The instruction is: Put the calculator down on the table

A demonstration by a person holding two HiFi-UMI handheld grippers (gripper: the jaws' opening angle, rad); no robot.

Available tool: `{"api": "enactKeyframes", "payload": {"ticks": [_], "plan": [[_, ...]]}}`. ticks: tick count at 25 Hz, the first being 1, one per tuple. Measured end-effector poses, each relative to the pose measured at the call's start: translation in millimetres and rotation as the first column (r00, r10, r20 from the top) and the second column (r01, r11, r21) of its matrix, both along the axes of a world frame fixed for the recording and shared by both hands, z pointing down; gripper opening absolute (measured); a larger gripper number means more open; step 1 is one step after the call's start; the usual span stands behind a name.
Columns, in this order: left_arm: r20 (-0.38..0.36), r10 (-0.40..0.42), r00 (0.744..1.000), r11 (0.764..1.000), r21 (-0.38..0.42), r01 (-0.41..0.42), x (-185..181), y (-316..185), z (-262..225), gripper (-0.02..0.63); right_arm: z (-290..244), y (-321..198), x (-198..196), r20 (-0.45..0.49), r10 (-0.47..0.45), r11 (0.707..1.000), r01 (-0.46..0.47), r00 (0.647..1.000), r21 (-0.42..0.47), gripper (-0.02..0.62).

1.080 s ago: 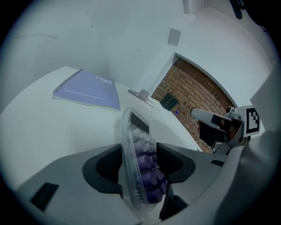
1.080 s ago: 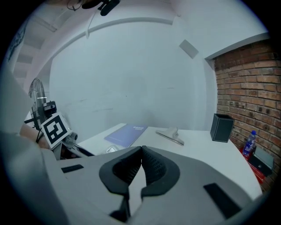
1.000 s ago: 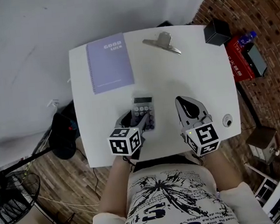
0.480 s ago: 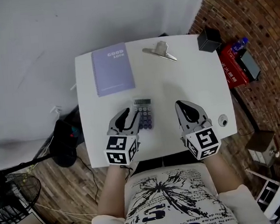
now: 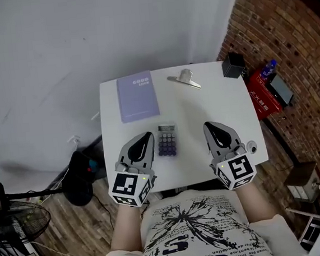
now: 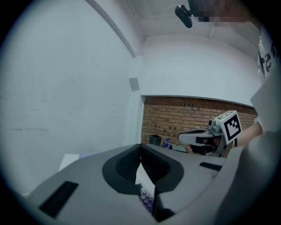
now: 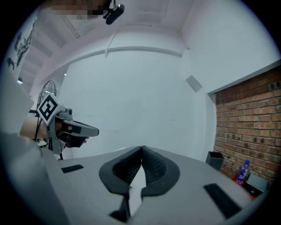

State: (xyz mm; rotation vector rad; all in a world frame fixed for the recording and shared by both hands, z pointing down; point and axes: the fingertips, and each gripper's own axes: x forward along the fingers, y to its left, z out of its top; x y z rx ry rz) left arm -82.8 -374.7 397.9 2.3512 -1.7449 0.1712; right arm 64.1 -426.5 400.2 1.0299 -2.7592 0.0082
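The grey calculator [image 5: 167,140] with dark keys lies flat on the white table [image 5: 219,99], near its front edge. My left gripper [image 5: 148,135] hovers just left of it, apart from it. Its jaws are closing and meet at the tips with nothing between them. In the left gripper view the calculator's keys [image 6: 147,200] show below the joined tips of the left gripper [image 6: 140,147]. My right gripper [image 5: 207,125] hangs to the calculator's right, shut and empty. The right gripper view shows the right gripper [image 7: 142,149] with its tips touching.
A lilac notebook [image 5: 138,96] lies at the table's back left and a metal clip [image 5: 183,78] at the back middle. A black box [image 5: 233,65] stands on the back right corner and a small round object [image 5: 250,145] near the right edge. A red box [image 5: 264,95] sits on the brick-patterned floor beyond.
The left gripper drew back off the calculator's left side and its jaws closed. Both grippers lifted above the table. The calculator stays where it lay.
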Motion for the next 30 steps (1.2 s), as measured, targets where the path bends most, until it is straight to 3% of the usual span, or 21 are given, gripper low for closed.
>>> {"api": "enactKeyframes", "payload": {"ticks": [9,22,30], "plan": [[0.087,0.030,0.996,0.996,0.081,-0.037,8,22,-30,0.014,-24,17,6,0.018,-0.027,0.997,0.026,0.999,0.072,0.014],[0.084,0.056,0.995,0.994,0.091,-0.063,7,14,-34,0.014,-22,12,-12,-0.015,-0.070,0.996,0.071,0.997,0.060,0.012],[0.080,0.031,0.996,0.997,0.066,-0.036,5,6,-26,0.014,-15,2,-13,-0.006,-0.079,0.996,0.080,0.997,0.048,0.012]]}}
